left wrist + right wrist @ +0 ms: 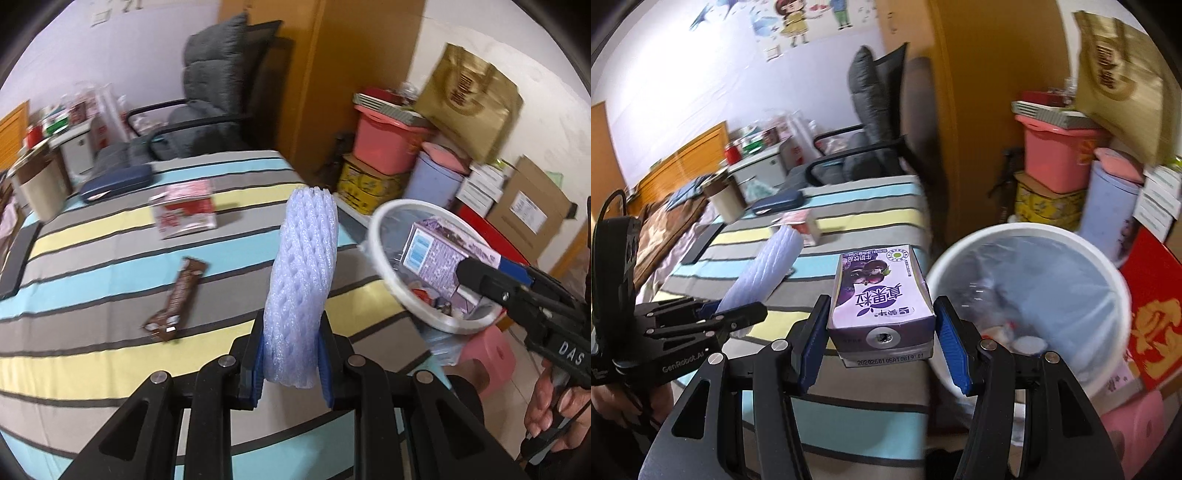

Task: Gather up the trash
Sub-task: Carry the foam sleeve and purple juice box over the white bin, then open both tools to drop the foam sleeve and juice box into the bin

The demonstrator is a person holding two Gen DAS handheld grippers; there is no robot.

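My left gripper [291,354] is shut on a pale blue foam net sleeve [303,280] and holds it upright above the striped bed [92,288]. My right gripper [881,332] is shut on a purple milk carton [882,299], beside the white trash bin [1034,295]. In the left wrist view the right gripper [476,273] holds the carton [443,258] over the bin's rim [380,266]. A brown chocolate bar wrapper [177,299] and a red-white carton [184,214] lie on the bed. The left gripper [713,317] with the sleeve [764,269] shows in the right wrist view.
A dark blue case [118,182] lies at the bed's far end. A grey chair [214,99] stands behind the bed. Pink and blue tubs [391,144], boxes and a gold bag [469,99] are stacked by the wall. A pink stool [487,354] stands under the bin.
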